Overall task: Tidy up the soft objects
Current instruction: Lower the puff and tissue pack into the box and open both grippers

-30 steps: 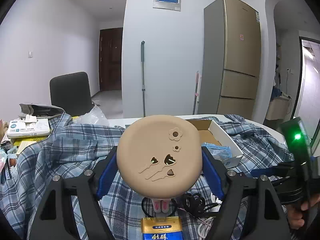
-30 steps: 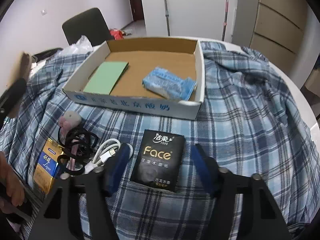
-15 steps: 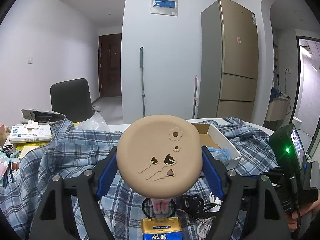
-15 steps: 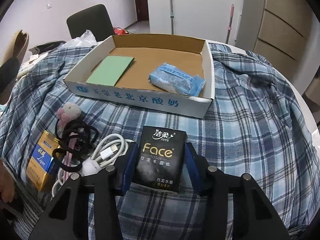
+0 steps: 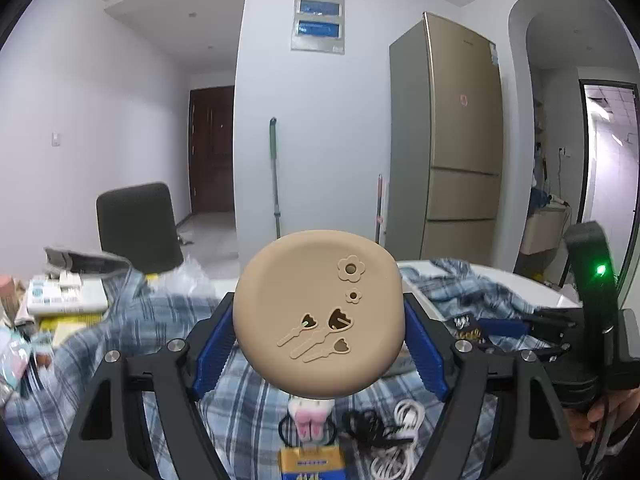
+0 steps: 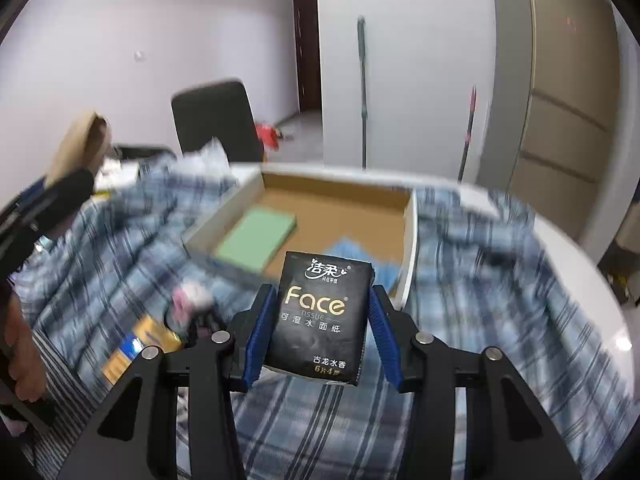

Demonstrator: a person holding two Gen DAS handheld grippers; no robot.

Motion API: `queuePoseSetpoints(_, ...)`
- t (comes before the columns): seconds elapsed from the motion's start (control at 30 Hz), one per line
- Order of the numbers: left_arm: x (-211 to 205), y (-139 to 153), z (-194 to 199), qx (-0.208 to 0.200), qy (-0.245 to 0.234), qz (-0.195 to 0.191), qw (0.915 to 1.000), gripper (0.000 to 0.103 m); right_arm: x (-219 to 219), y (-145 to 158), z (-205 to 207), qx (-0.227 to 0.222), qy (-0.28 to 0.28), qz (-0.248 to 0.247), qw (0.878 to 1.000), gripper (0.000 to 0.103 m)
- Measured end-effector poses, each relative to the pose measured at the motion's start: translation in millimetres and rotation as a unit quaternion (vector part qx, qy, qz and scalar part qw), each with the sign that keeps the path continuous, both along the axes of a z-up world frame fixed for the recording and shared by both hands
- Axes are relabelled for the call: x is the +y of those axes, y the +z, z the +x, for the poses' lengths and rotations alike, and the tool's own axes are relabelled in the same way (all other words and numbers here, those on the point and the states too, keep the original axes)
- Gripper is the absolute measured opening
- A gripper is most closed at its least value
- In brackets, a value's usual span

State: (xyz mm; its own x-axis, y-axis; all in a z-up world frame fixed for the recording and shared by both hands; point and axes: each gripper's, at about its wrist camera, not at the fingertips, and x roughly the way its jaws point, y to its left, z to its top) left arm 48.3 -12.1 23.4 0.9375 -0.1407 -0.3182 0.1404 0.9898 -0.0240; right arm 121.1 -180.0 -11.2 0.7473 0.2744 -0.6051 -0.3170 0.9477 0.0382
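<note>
Tissue pack (image 6: 320,320) pinched by right tongs (image 6: 322,334), seemingly lifted above blurred cloth (image 6: 480,280); left tongs (image 5: 318,330) clamp tan pad (image 5: 318,312).

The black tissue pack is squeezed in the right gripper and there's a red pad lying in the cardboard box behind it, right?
Not quite. The pad in the cardboard box is green, not red, as the right wrist view shows. The rest holds: the right gripper is squeezing the black tissue pack.
</note>
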Motion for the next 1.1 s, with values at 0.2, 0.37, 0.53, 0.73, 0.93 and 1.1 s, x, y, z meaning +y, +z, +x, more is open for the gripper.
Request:
queuePoseSetpoints(0.2,-7,42,6,-0.038,0.004,0.005,0.9993,0.08,-7,55,10,-0.068,-0.018,0.008,0.997,0.046)
queuePoseSetpoints(0.37,-21,73,26,-0.041,0.008,0.018,0.999,0.08,-4,84,35,-0.101,-0.034,0.018,0.994,0.046)
queuePoseSetpoints(0.53,-30,81,58,-0.032,0.006,0.019,0.9993,0.08,-2,82,71,-0.086,-0.045,0.029,0.995,0.046)
queuePoseSetpoints(0.73,-31,53,123,0.053,-0.022,0.012,0.9983,0.081,-4,43,115,-0.028,-0.056,0.02,0.998,0.046)
queuePoseSetpoints(0.93,-38,9,176,0.137,-0.027,0.041,0.9893,0.081,-13,1,143,0.029,-0.054,0.007,0.998,0.046)
queuePoseSetpoints(1.1,-35,-23,198,0.182,-0.026,0.039,0.9822,0.081,-19,-25,158,0.082,-0.051,0.025,0.995,0.046)
